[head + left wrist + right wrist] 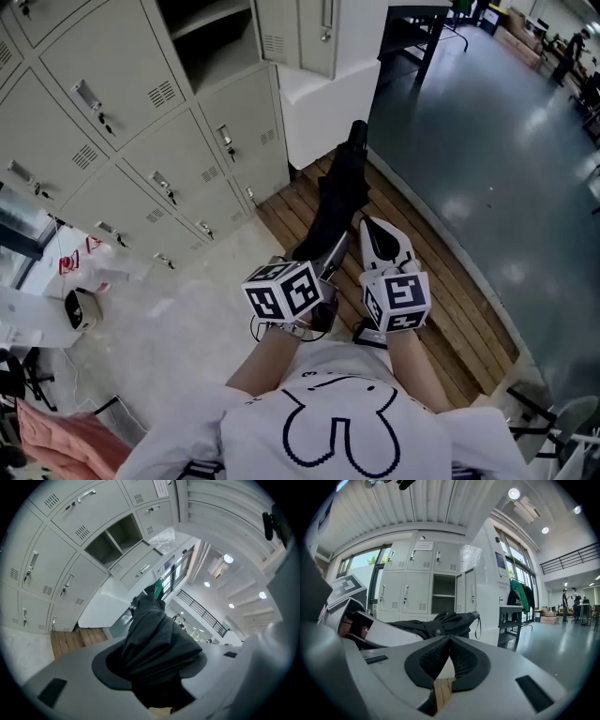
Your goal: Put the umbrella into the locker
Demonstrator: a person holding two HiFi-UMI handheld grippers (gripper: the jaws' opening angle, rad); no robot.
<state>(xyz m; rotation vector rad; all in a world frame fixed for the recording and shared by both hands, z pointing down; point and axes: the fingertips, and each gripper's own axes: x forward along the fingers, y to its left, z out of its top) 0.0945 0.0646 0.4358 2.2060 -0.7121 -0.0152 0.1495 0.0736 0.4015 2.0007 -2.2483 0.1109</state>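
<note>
A folded black umbrella (339,192) sticks out ahead of me, and my left gripper (323,258) is shut on its near end. In the left gripper view the black umbrella (154,648) fills the space between the jaws. My right gripper (386,239) hovers just right of the umbrella with its pads (459,660) touching at the tips and nothing between them. From the right gripper view the umbrella (440,624) lies level to the left. Ahead stands a wall of grey lockers; the open locker (211,42) shows a shelf inside, and appears as the open locker (443,593) in the right gripper view.
A wooden plank strip (441,291) runs under the grippers beside a dark glossy floor (487,131). A white cabinet (323,108) stands right of the lockers, a black table frame (417,37) behind it. Bags and clutter (80,281) lie at the left. A person (565,603) stands far off.
</note>
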